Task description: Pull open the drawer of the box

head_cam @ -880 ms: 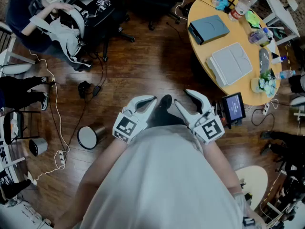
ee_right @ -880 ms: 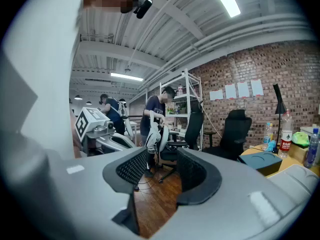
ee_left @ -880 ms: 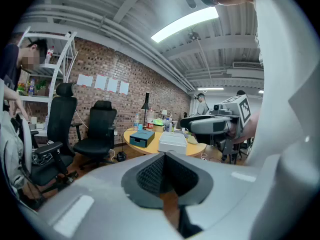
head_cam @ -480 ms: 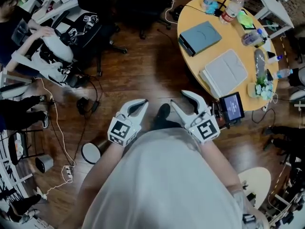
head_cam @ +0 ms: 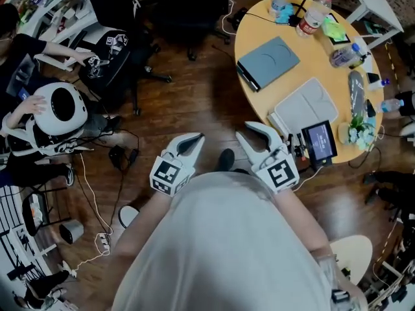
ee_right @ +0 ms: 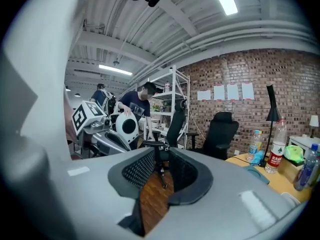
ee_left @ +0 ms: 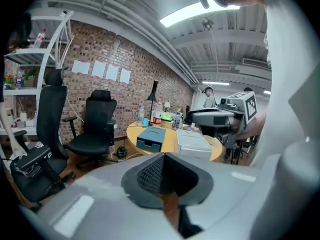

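Note:
A blue-grey box with a drawer front (head_cam: 268, 61) lies on the round wooden table (head_cam: 259, 18) at the upper right, and a pale grey box (head_cam: 305, 109) sits next to it. Both also show in the left gripper view, the blue-grey box (ee_left: 151, 138) left of the pale box (ee_left: 194, 141). I hold both grippers close to my chest over the wooden floor, well short of the table. My left gripper (head_cam: 188, 141) (ee_left: 162, 176) is shut with nothing in it. My right gripper (head_cam: 249, 133) (ee_right: 160, 176) is open and empty, with floor showing between its pads.
Bottles (head_cam: 311, 15) and small items crowd the table's far side, and a small screen (head_cam: 319, 141) hangs at its near edge. Black office chairs (head_cam: 123, 50) stand to the left. Cables (head_cam: 107, 193) trail over the floor. A person with a white rounded device (head_cam: 59, 109) sits at far left.
The head view has swung, so the table now sits further left and nearer. The person at the left has lowered the white device. Both grippers stay in front of my chest.

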`<state>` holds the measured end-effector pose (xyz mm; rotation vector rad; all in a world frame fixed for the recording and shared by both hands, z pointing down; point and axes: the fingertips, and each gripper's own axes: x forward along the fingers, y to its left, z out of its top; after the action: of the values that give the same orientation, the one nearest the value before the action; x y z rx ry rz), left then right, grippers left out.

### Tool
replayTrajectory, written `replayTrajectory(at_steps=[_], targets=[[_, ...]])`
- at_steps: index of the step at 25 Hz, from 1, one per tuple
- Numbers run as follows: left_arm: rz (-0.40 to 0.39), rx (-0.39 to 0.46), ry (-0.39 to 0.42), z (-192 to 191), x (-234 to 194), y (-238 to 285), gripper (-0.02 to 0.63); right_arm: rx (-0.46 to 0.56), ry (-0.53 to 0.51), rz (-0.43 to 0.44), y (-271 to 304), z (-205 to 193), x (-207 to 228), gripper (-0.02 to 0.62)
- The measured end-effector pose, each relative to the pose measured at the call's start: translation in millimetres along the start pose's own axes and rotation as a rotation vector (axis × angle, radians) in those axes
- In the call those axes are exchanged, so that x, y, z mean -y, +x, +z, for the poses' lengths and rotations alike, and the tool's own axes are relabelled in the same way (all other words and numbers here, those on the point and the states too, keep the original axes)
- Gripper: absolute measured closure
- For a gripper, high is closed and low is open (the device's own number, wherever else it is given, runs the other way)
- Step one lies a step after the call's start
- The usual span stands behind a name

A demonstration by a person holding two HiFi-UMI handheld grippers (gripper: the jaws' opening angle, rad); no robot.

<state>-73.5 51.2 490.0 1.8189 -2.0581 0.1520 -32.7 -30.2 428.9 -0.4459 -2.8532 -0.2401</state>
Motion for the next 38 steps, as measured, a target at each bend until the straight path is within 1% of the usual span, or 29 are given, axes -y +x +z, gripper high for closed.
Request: replayTrajectory(at_steps=[2, 5, 10, 12, 14, 16, 18, 20, 22, 26, 30, 32, 34, 35, 38], targets=[[-0.008, -0.003, -0.028, 8, -7, 16, 0.601, 0.013, 0.007, -0.011, 0, 3, 15, 0.534], [-0.021, -0.012, -0.073, 26, -13, 36, 0.601, 0.020, 0.020, -0.027, -5, 11, 37, 0.548], [-0.068, -0.045, -0.051, 47, -10, 66, 0.601, 0.030, 0.045, -0.072, -17, 15, 62, 0.568], [-0.095, -0.054, -0.045, 50, -8, 77, 0.601, 0.024, 0.049, -0.095, -22, 13, 70, 0.581], [-0.127, -0.063, -0.055, 50, -7, 87, 0.601, -0.009, 0.041, -0.117, -25, 9, 74, 0.591], [-0.165, -0.071, -0.094, 48, -8, 98, 0.601, -0.049, 0.037, -0.136, -26, 2, 75, 0.591], [-0.200, -0.084, -0.129, 46, -12, 109, 0.601, -0.064, 0.047, -0.159, -25, -2, 79, 0.591], [-0.233, -0.107, -0.110, 45, -16, 123, 0.601, -0.062, 0.062, -0.186, -24, -3, 86, 0.591], [-0.275, -0.135, -0.051, 44, -18, 136, 0.601, -0.061, 0.073, -0.216, -23, -2, 92, 0.591], [-0.362, -0.189, 0.105, 43, -21, 164, 0.601, -0.082, 0.101, -0.275, -21, -2, 105, 0.591], [-0.407, -0.252, 0.239, 33, -34, 188, 0.601, -0.104, 0.123, -0.328, -17, -4, 115, 0.591], [-0.422, -0.279, 0.325, 27, -41, 199, 0.601, -0.105, 0.136, -0.344, -15, -3, 117, 0.591], [-0.436, -0.305, 0.439, 18, -45, 209, 0.601, -0.092, 0.152, -0.358, -13, 0, 118, 0.591], [-0.444, -0.318, 0.517, 10, -47, 214, 0.601, -0.086, 0.162, -0.368, -13, 1, 119, 0.591], [-0.450, -0.348, 0.782, -10, -54, 230, 0.601, -0.099, 0.186, -0.415, -18, -2, 121, 0.591]])
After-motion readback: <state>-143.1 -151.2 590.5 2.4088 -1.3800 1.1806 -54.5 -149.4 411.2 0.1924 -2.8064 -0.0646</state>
